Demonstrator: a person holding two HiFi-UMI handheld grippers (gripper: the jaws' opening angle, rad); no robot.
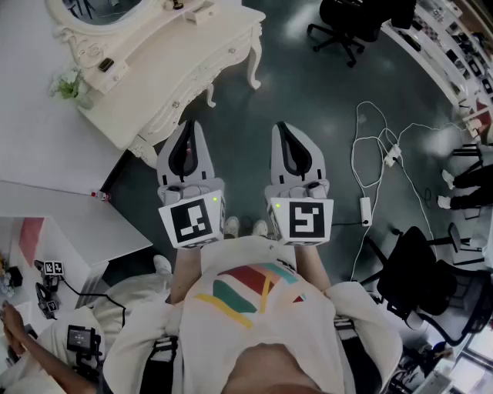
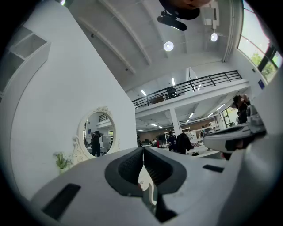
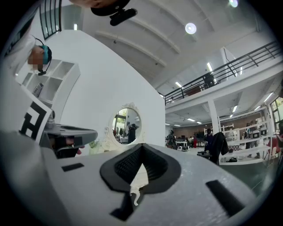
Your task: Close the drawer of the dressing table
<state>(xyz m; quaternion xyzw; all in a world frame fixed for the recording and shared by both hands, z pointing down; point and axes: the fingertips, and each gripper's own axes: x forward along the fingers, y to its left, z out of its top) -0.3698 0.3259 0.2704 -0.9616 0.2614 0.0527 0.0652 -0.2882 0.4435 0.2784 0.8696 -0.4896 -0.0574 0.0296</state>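
Dressing table (image 1: 177,54) well apart, up-left; my left gripper (image 1: 189,131), right gripper (image 1: 286,131) both clenched, empty. Close in, push drawer front (image 1: 196,83) squarely.

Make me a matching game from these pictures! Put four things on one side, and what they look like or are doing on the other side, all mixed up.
Things:
1. dressing table
2. left gripper
3. little plant
4. office chair

Looks or state:
a. black all over
b. white, with curly legs
c. jaws shut, holding nothing
d. green leaves

Right pairs: 1-b, 2-c, 3-d, 4-a.
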